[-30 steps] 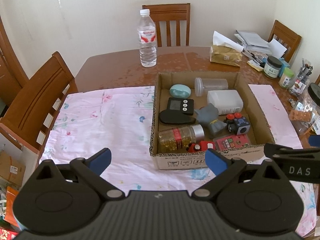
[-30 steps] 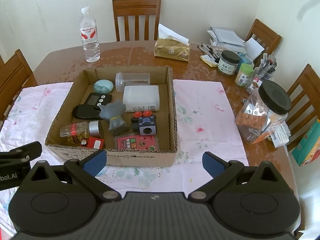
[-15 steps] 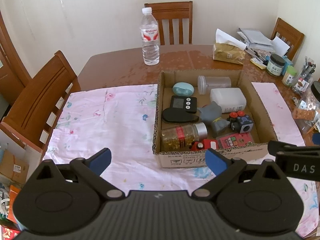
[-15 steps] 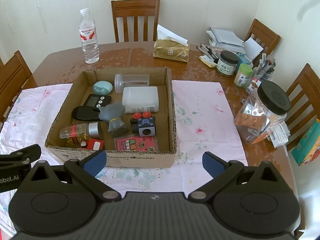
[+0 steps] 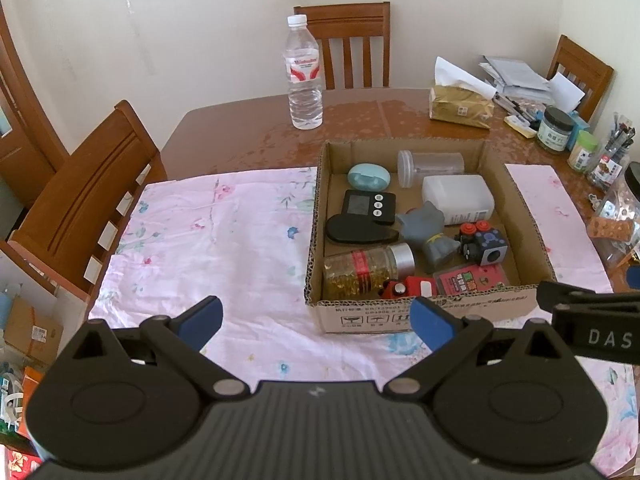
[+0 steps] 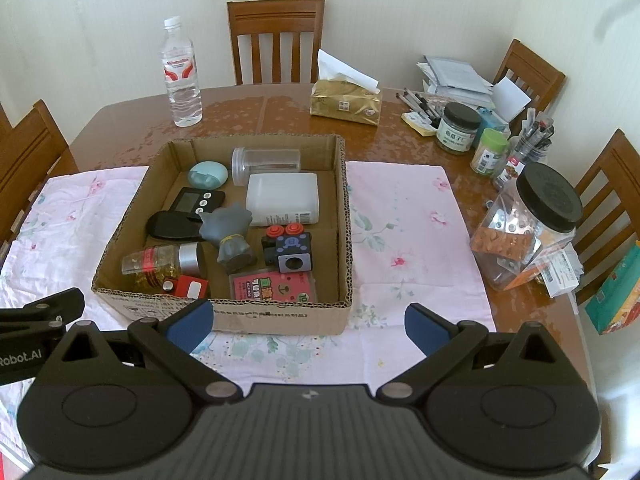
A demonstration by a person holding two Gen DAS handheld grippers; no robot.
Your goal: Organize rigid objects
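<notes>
While both tongs hang back from the cardboard box (image 5: 424,316) with nothing between them, the left tongs (image 5: 316,318) stand wide open over the bare pink floral cloth (image 5: 208,240), probably the clear ground where sorted pieces could be laid, and the water bottle (image 5: 304,76) stands well apart on the counter (image 5: 248,128) beyond. Further right the box keeps the rigid objects together: a capsule jar (image 5: 366,270) on its side, a black timer (image 5: 368,206), a grey figurine (image 6: 228,236), a white bottle (image 6: 282,198) and a pink card (image 6: 274,286). The near wall cuts off a red item in the front row, so I cannot name it. The right tongs (image 6: 308,324) gape equally empty; beside them the big black-lidded jar (image 6: 528,228) shows only blurred contents.
</notes>
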